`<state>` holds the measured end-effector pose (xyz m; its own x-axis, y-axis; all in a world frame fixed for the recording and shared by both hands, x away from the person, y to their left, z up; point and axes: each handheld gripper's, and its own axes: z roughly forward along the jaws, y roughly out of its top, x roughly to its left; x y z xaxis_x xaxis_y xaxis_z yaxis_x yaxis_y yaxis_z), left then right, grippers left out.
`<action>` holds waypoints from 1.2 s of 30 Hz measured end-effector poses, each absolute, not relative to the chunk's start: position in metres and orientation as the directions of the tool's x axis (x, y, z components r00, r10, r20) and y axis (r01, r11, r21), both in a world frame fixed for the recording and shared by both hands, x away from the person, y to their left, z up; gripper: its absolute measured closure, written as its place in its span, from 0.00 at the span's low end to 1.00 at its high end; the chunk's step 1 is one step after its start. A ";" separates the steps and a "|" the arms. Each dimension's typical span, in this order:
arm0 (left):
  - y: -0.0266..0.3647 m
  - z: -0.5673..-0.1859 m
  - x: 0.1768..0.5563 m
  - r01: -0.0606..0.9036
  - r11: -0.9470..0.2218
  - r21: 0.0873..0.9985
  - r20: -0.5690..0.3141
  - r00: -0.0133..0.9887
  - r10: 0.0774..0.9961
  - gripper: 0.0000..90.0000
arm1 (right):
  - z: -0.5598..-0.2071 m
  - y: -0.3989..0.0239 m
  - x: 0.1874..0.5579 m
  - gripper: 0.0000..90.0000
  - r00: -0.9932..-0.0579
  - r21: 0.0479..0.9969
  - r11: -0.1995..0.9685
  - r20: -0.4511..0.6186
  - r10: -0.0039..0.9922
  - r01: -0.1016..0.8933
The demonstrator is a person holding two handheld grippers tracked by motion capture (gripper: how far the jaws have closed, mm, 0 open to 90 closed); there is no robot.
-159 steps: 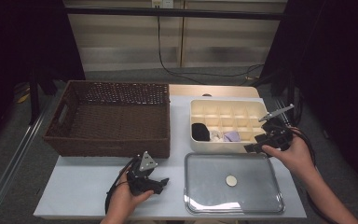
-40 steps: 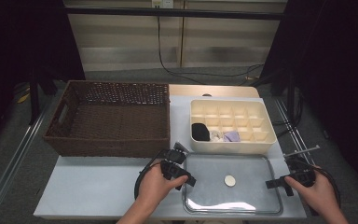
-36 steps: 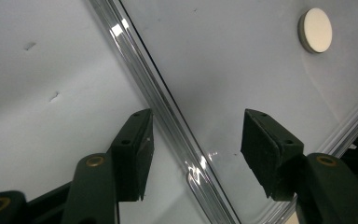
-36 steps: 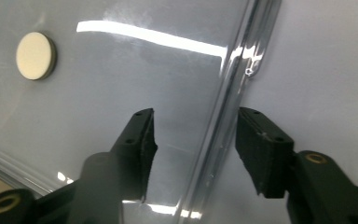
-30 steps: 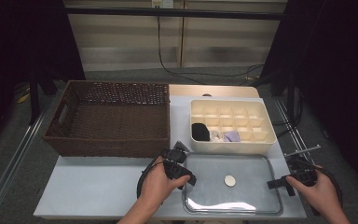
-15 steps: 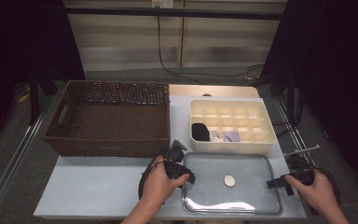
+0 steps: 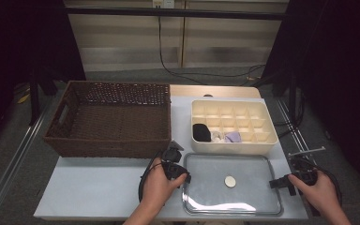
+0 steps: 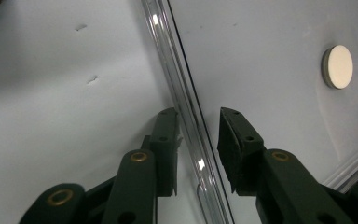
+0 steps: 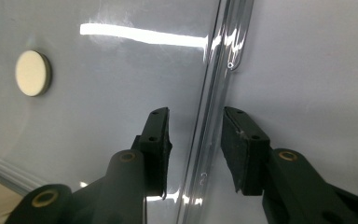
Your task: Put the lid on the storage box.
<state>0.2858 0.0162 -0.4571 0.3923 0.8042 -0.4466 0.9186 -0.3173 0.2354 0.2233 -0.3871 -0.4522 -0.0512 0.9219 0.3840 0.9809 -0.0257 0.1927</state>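
Along the bottom of the high view, two hands hold one gripper each at a clear lid (image 7: 232,183) lying flat at lower centre. The left gripper (image 8: 198,140) straddles its left rim, the right gripper (image 9: 196,142) its right rim; both pairs of jaws have just been closing, pads not yet touching. No writing is readable.

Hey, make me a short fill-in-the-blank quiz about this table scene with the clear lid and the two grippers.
1. Each gripper's jaws straddle one rim of the clear ____.
2. The left gripper is at the lid's ____ edge in the high view; the right gripper is opposite.
3. The round knob sits at the lid's ____.
4. The wicker basket stands to the ____ of the white divided box.

Missing words: lid; left; middle; left
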 end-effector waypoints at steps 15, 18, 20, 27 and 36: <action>0.022 -0.458 0.288 0.949 -0.235 0.209 -0.494 0.310 0.812 0.81 | -0.452 -0.390 0.224 0.81 -0.012 0.180 -0.068 0.410 0.912 0.981; 0.022 -0.453 0.287 0.947 -0.239 0.215 -0.490 0.317 0.812 0.83 | -0.452 -0.391 0.223 0.83 -0.011 0.191 -0.076 0.419 0.908 0.979; 0.025 -0.448 0.287 0.944 -0.249 0.215 -0.491 0.325 0.808 0.84 | -0.448 -0.393 0.222 0.85 -0.005 0.187 -0.084 0.431 0.902 0.979; 0.029 -0.435 0.284 0.947 -0.223 0.232 -0.519 0.314 0.795 0.87 | -0.437 -0.395 0.217 0.87 -0.027 0.227 -0.081 0.436 0.899 0.971; 0.030 -0.414 0.284 0.932 -0.236 0.274 -0.520 0.350 0.779 0.88 | -0.419 -0.396 0.213 0.88 -0.039 0.256 -0.081 0.430 0.902 0.963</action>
